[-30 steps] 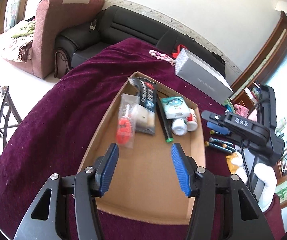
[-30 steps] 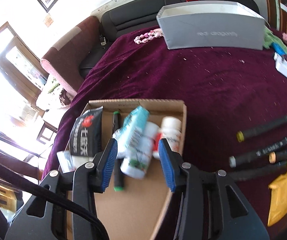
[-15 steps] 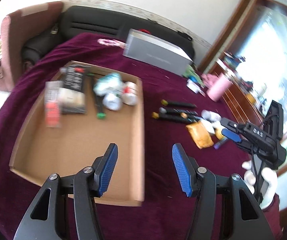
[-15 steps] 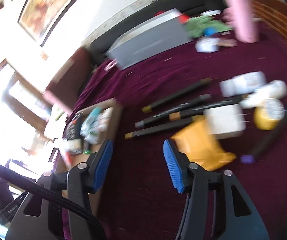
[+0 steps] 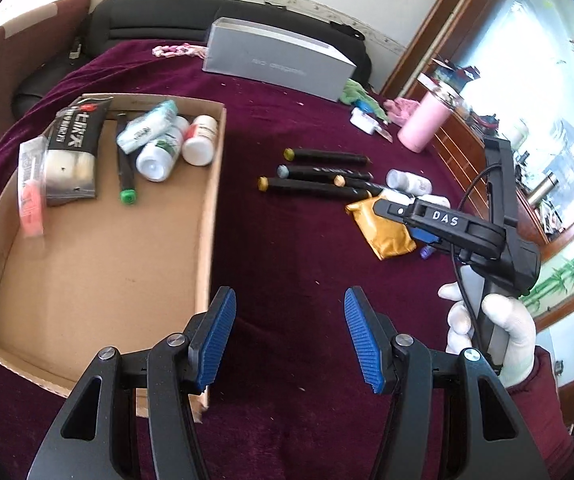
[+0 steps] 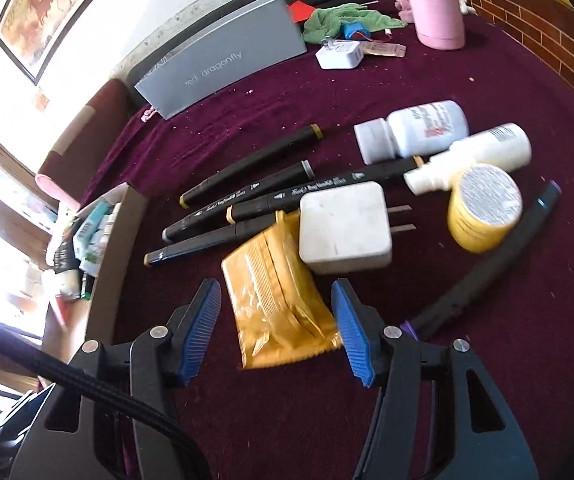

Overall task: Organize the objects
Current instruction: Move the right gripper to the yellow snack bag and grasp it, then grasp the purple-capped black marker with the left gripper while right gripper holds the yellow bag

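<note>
Now I am holding my right gripper (image 6: 277, 326) spread and empty over the yellow packet (image 6: 277, 304), its jaws having just been opening. The packet is lying lengthwise between the pads, pointing away from me, its far end tucked under the white charger (image 6: 343, 226). My left gripper (image 5: 289, 336), also spread and empty, is hanging farther off, beside the cardboard box (image 5: 211, 216). Markers are partly hiding behind the charger.

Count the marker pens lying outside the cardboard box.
5. Olive-capped marker, grey-capped marker, orange-capped marker and blue-capped marker lie side by side near the cardboard box; purple-capped marker lies apart by the yellow jar. Some may be hidden.
</note>
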`<action>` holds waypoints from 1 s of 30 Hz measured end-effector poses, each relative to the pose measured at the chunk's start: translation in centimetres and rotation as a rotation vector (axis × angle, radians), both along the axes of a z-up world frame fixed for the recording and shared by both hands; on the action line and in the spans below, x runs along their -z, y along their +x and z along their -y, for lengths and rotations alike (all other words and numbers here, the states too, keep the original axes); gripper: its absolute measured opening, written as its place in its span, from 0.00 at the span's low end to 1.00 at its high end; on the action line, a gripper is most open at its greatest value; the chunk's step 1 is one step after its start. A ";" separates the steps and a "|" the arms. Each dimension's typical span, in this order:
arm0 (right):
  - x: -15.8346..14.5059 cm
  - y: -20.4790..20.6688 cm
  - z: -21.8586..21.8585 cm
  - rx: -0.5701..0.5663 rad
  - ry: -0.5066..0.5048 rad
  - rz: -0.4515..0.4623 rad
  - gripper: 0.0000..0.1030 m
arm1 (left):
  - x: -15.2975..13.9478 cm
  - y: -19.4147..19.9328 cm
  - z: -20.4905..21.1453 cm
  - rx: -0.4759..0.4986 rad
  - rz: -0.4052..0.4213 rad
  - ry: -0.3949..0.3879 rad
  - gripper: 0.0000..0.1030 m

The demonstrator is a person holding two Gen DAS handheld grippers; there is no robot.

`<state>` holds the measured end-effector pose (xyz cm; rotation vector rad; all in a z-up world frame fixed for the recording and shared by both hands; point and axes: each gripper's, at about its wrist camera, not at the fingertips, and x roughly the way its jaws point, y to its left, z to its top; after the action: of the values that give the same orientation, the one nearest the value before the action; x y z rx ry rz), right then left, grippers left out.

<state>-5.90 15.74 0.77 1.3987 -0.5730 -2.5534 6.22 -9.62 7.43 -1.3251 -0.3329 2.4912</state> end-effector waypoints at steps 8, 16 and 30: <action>1.0 -0.4 3.2 -0.065 0.193 -0.026 0.42 | -1.3 -1.8 -1.2 0.019 -0.069 -0.066 0.49; 1.0 7.4 -3.3 -0.068 -0.047 -0.037 0.40 | -1.7 -4.7 -7.3 0.146 -0.074 -0.117 0.49; 3.9 15.2 -19.2 0.154 -0.372 -0.066 0.41 | 3.1 -7.5 -27.9 0.538 -0.106 -0.366 0.48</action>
<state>9.27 34.98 -3.10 1.1767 -1.1146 -2.4234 -1.25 18.25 4.37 -1.1950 0.4686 2.1983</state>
